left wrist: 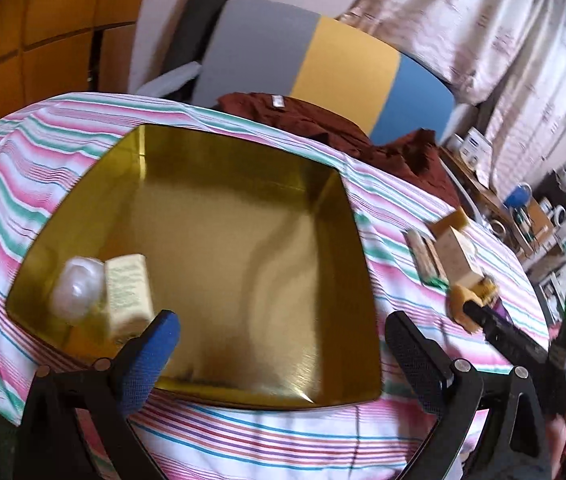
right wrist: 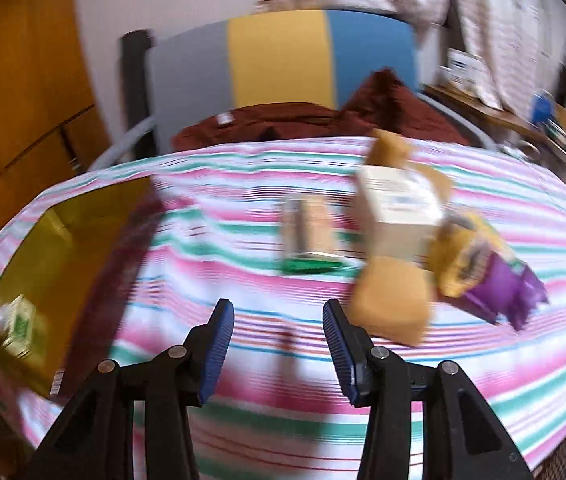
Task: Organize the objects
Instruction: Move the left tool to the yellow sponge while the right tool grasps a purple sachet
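A gold tin lies open on the striped cloth. In its near left corner are a small pale yellow box and a clear rounded item. My left gripper hangs over the tin's near edge, open wide with nothing between its fingers. My right gripper is open over bare cloth, holding nothing. Ahead of it and to the right lie a cream box, a yellow sponge, a purple and yellow packet and a small green-ended box. The tin is at its left.
A maroon garment lies at the cloth's far edge, in front of a grey, yellow and blue chair back. A cluttered desk stands to the right, with curtains behind it. Wooden doors are on the left.
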`<state>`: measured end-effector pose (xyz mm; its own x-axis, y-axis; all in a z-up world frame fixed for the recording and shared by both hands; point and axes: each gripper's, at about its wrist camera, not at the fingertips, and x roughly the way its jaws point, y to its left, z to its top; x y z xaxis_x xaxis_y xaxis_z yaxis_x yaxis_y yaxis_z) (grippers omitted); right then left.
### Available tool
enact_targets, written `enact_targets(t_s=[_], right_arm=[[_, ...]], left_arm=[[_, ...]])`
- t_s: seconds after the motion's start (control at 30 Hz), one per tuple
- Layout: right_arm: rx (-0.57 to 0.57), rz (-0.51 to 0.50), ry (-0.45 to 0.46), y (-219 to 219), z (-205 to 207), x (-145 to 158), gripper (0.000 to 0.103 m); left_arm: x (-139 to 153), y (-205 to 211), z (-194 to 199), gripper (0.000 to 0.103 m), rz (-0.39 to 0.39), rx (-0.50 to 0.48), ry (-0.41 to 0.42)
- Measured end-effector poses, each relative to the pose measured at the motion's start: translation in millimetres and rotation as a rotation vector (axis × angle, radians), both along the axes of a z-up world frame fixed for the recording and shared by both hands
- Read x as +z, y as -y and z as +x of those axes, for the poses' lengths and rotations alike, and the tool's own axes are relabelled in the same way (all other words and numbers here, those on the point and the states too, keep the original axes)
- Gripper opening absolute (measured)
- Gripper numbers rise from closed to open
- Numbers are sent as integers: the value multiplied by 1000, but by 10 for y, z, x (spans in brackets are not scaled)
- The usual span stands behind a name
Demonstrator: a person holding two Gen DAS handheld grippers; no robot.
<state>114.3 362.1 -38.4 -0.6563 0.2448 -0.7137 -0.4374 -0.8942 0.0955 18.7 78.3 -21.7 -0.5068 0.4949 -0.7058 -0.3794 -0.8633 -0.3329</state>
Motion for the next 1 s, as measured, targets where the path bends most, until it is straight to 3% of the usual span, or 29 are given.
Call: enact_targets(t_s=[0.23, 0.33, 0.47, 0.57, 0.73, 0.9, 1.0], right_arm=[[-146, -59, 33, -601, 81, -191, 47], [-76, -122, 16, -569, 44, -260, 51], [66, -117, -9, -342, 74, -222, 51], [104, -98, -30, -287, 154, -179, 51], [-72, -23, -86, -609, 451, -78, 51], [-209, 49, -33, -1026, 515, -104, 54], [-240, 27, -15, -1240, 474, -185, 54]], left_arm=[[-8, -242, 189, 103, 4, -90, -15], [-14, -313, 260, 103, 6, -112, -20], [-23, -390, 352, 103, 23, -145, -20], [-25, -488, 446, 103, 25, -184, -18], [-2, -613, 573, 103, 22, -235, -31], [-9, -726, 648, 103, 16, -272, -23], [-10, -780, 679, 103, 7, -289, -15]])
